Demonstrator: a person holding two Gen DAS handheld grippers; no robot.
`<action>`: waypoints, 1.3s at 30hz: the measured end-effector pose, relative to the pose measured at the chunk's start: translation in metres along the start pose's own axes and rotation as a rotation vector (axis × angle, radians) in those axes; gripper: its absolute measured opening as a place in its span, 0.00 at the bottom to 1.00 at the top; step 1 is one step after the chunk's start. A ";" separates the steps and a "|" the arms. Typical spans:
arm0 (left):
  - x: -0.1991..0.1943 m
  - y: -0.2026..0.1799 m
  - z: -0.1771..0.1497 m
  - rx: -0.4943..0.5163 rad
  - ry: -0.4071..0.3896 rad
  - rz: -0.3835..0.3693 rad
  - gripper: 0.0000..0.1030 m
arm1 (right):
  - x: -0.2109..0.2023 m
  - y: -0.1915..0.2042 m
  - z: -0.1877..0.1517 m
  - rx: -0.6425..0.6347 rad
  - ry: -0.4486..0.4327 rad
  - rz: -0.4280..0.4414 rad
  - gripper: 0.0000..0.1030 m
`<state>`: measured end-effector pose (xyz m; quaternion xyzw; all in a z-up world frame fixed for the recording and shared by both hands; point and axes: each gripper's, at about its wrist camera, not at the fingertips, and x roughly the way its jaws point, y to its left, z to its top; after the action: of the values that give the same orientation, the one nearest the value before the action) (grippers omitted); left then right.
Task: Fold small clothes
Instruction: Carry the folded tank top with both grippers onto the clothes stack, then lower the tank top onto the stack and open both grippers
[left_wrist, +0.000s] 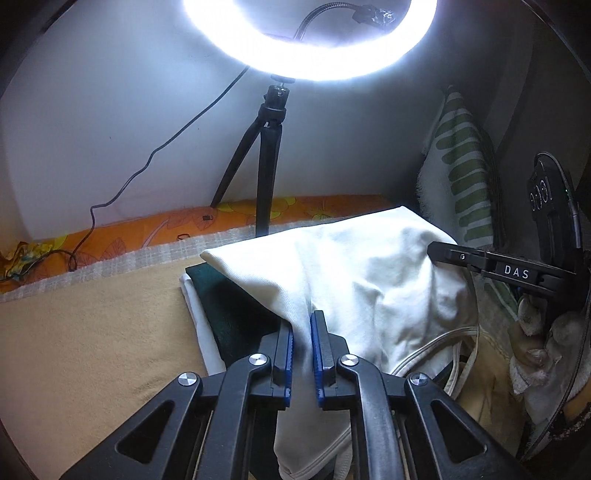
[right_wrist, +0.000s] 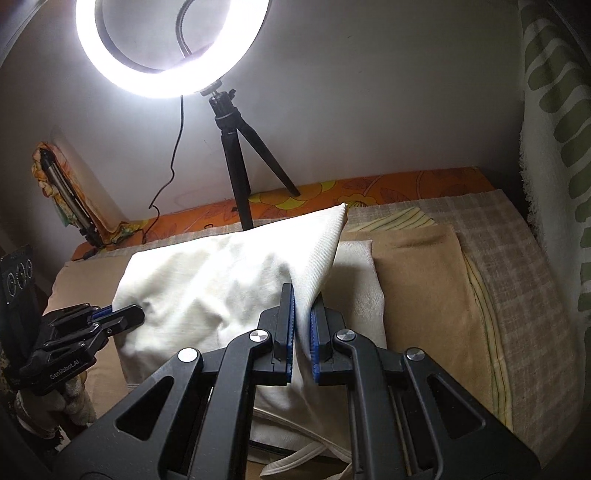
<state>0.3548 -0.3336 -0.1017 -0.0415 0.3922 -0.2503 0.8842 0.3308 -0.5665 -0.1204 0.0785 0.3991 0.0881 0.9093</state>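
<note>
Home bedroom: floral bedsheet (left_wrist: 147, 229), blankets (right_wrist: 417, 266)

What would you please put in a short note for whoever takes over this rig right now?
Left gripper: shut on the white garment, pinching a raised fold.
Right gripper: shut on the same garment, near its other edge.
The garment is lifted between both, draped over a dark green cloth and a white cloth stacked on the tan blanket.
Done: both edges gripped.
Left: probably lay the fold over, flatten, release.

Ring light (left_wrist: 310, 44) top beyond frame edge
</note>
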 end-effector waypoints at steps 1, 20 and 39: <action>0.000 0.000 0.000 0.004 0.000 0.010 0.08 | 0.003 0.000 -0.001 -0.004 0.007 -0.013 0.08; -0.046 -0.011 -0.007 0.061 -0.051 0.065 0.25 | -0.034 0.016 0.001 0.013 -0.025 -0.115 0.10; -0.164 -0.014 -0.046 0.081 -0.138 0.066 0.25 | -0.117 0.107 -0.042 -0.009 -0.107 -0.070 0.10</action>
<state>0.2233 -0.2623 -0.0187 -0.0100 0.3213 -0.2332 0.9178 0.2110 -0.4857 -0.0423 0.0650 0.3520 0.0538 0.9322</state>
